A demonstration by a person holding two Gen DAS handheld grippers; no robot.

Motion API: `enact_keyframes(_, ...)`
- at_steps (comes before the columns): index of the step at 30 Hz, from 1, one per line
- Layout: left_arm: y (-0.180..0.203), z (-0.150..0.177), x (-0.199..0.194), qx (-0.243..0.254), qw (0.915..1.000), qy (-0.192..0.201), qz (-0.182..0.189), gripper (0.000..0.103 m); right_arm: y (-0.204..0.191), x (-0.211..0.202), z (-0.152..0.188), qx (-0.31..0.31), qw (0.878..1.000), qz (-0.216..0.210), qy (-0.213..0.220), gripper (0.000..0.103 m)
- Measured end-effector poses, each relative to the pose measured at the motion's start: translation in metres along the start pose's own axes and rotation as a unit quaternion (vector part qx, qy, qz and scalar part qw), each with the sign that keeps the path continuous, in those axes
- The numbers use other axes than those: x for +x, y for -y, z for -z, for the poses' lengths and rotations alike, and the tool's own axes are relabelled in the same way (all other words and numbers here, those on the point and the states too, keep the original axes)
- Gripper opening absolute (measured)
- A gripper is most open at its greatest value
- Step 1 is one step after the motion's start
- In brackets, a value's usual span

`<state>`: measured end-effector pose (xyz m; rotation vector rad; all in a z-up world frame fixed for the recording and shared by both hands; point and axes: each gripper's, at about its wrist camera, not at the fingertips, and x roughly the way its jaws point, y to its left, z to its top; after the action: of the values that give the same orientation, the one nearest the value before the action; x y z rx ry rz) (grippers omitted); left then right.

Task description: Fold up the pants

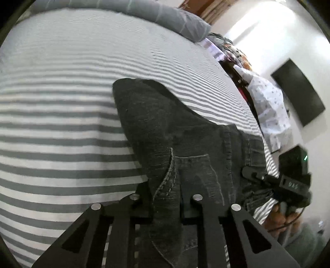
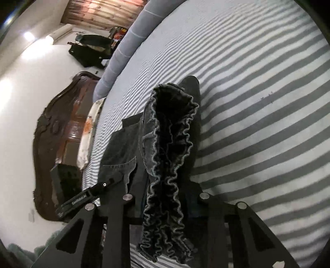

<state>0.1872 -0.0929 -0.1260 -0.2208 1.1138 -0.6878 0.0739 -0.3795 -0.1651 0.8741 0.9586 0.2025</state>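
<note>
Black denim pants lie on the grey-and-white striped bed sheet, stretching away from me. In the left wrist view my left gripper is shut on a stitched edge of the pants, and a fold of denim hangs down between its fingers. My right gripper grips the cloth at the right, held by a hand. In the right wrist view the right gripper is shut on the ruffled, gathered waistband, which bunches up between the fingers. The left gripper reaches the denim at the left.
A grey bolster lies along the far side of the bed. A dark carved wooden headboard stands at the bed's end, with a white patterned pillow against it. A dark screen hangs on the wall, and patterned cloth lies past the bed edge.
</note>
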Motion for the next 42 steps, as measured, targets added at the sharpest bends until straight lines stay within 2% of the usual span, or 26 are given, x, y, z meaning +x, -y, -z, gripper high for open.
enact_keyframes(3, 0.014, -0.001, -0.007, 0.016, 0.9998, 0.005, 0.003, 0.015, -0.017, -0.006, 0.002, -0.001, 1.000, 0.021, 0.006, 0.025)
enact_keyframes(5, 0.014, -0.005, -0.014, 0.008, 0.9999, 0.009, 0.010, 0.015, -0.033, -0.009, 0.003, -0.006, 1.000, 0.030, 0.008, 0.025)
enact_keyframes(10, -0.005, -0.020, -0.050, -0.009, 0.9992, 0.039, 0.004, 0.015, -0.074, -0.002, -0.001, -0.029, 0.999, 0.025, 0.005, 0.024)
enact_keyframes(16, -0.055, -0.037, -0.089, -0.035, 0.9961, 0.068, -0.045, 0.015, -0.123, 0.047, -0.014, -0.046, 0.999, -0.002, -0.014, 0.024)
enact_keyframes(21, -0.095, -0.052, -0.112, -0.070, 0.9891, 0.095, -0.088, 0.015, -0.157, 0.103, -0.024, -0.056, 0.998, -0.022, -0.034, 0.024)
enact_keyframes(27, -0.132, -0.069, -0.117, -0.089, 0.9827, 0.114, -0.115, 0.015, -0.179, 0.149, -0.043, -0.068, 0.996, -0.025, -0.050, 0.024)
enact_keyframes(34, -0.173, -0.087, -0.099, -0.099, 0.9815, 0.104, -0.126, 0.015, -0.186, 0.185, -0.061, -0.098, 0.994, 0.002, -0.055, 0.024)
enact_keyframes(36, -0.180, -0.089, -0.091, -0.099, 0.9816, 0.093, -0.134, 0.016, -0.185, 0.192, -0.060, -0.112, 0.992, 0.022, -0.053, 0.025)
enact_keyframes(37, -0.181, -0.089, -0.087, -0.100, 0.9810, 0.084, -0.144, 0.018, -0.182, 0.196, -0.058, -0.117, 0.991, 0.039, -0.054, 0.027)
enact_keyframes(39, -0.181, -0.087, -0.080, -0.097, 0.9779, 0.066, -0.173, 0.025, -0.177, 0.198, -0.056, -0.120, 0.989, 0.071, -0.053, 0.036)
enact_keyframes(40, -0.184, -0.086, -0.081, -0.094, 0.9749, 0.059, -0.193, 0.036, -0.175, 0.197, -0.054, -0.123, 0.987, 0.091, -0.051, 0.042)
enact_keyframes(41, -0.184, -0.084, -0.082, -0.092, 0.9728, 0.056, -0.205, 0.042, -0.173, 0.196, -0.051, -0.128, 0.985, 0.102, -0.054, 0.047)
enact_keyframes(42, -0.187, -0.081, -0.086, -0.096, 0.9701, 0.055, -0.216, 0.044, -0.172, 0.193, -0.047, -0.134, 0.984, 0.107, -0.055, 0.050)
